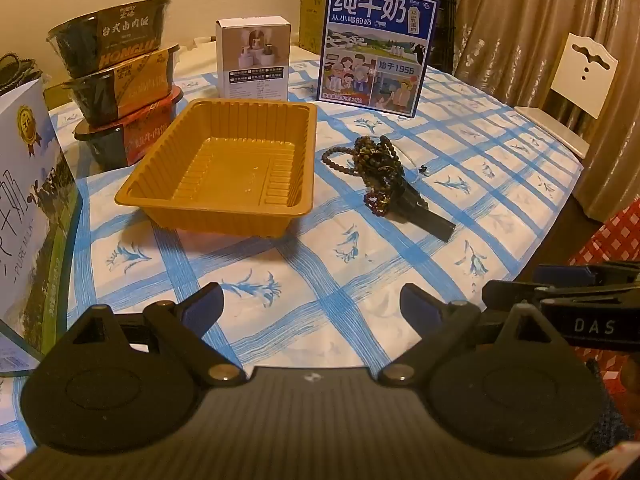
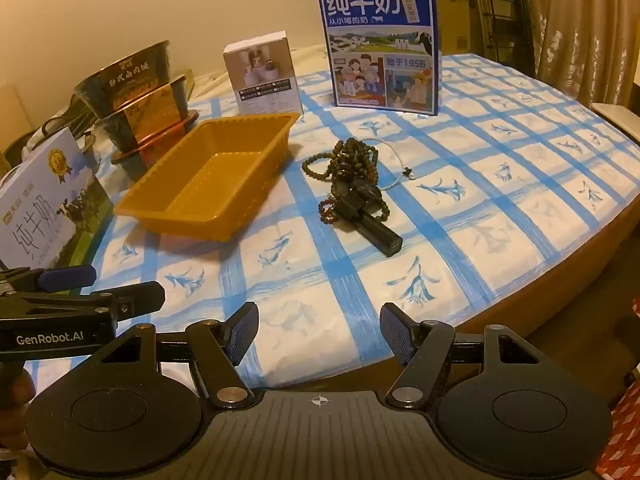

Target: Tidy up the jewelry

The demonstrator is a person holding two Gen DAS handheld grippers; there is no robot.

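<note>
An empty orange plastic tray (image 1: 224,162) (image 2: 208,176) sits on the blue-checked tablecloth. To its right lies a tangled pile of dark bead bracelets (image 1: 370,156) (image 2: 348,164) on and around a black bar-shaped object (image 1: 424,212) (image 2: 372,226), with a thin white string (image 2: 400,168) beside it. My left gripper (image 1: 312,304) is open and empty, low over the table's near side. My right gripper (image 2: 320,330) is open and empty near the table's front edge. Each gripper shows in the other's view, the right one (image 1: 560,300) and the left one (image 2: 80,300).
Stacked black instant-food bowls (image 1: 116,72) (image 2: 136,96) stand at the back left. A small white box (image 1: 254,58) (image 2: 262,78) and a blue milk carton box (image 1: 376,46) (image 2: 380,46) stand behind the tray. A white milk box (image 1: 28,208) (image 2: 48,196) is at the left. A chair (image 1: 576,92) stands at the right.
</note>
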